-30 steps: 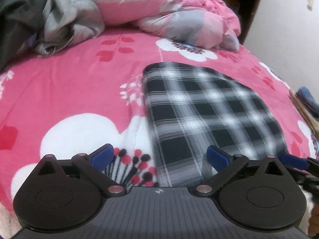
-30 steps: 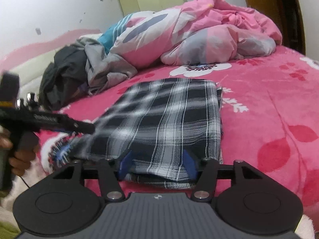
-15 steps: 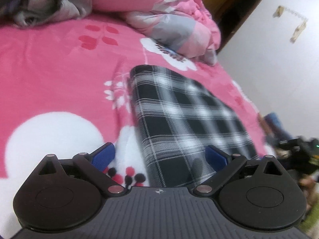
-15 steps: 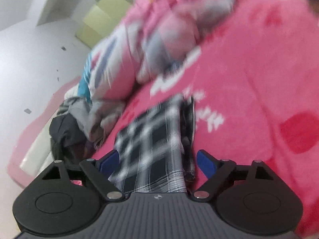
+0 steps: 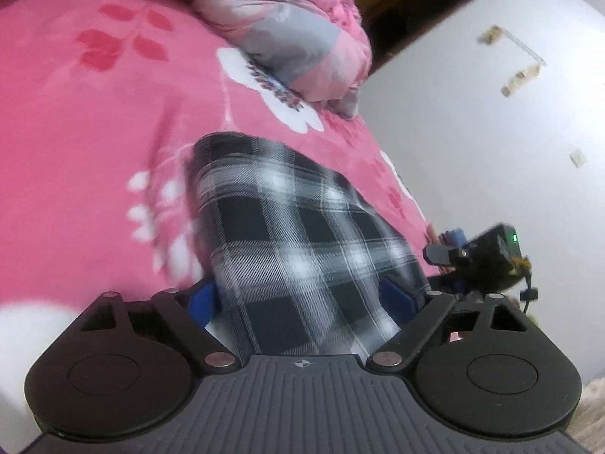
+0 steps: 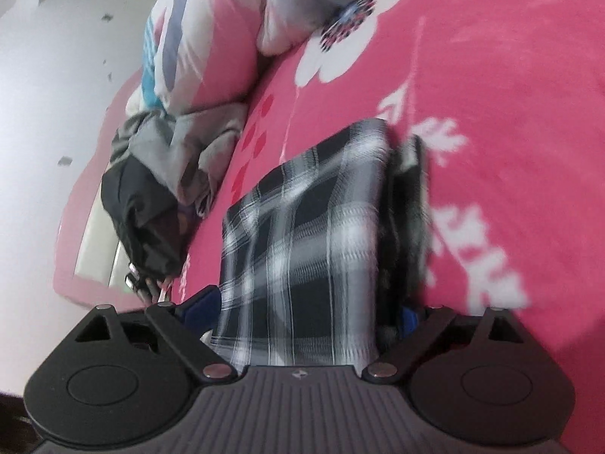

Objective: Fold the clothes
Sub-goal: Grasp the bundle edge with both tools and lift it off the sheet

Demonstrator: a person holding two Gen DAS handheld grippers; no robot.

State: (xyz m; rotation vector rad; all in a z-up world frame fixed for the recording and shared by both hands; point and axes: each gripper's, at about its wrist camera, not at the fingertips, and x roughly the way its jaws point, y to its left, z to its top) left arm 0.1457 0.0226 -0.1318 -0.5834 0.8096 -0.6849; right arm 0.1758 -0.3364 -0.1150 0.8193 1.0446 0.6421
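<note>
Left gripper point(image 5: 302, 300): we see its blue fingertips point(image 5: 202, 299) set wide to either side of the near end of the folded plaid garment point(image 5: 298, 234), the jaws closing, with the cloth between them but not visibly pressed by either pad. Right gripper point(image 6: 302, 312): we find its jaws opening, likewise straddling the near end of the same garment point(image 6: 314, 234), one blue pad clear of the cloth at the left and the other half hidden beside the dark stacked layers at the right; whether that pad touches the fabric we cannot tell. In the left wrist view the right gripper point(image 5: 476, 257) also shows at the garment's right edge, a green light lit on its body. The black-and-white plaid garment lies folded into a long strip on the pink floral blanket point(image 5: 94, 143). Beyond its far end we note a bunched pink and grey quilt point(image 5: 295, 38). In the right wrist view a heap of grey and black clothes point(image 6: 159, 174) lies well apart, near the white wall point(image 6: 45, 106).
</note>
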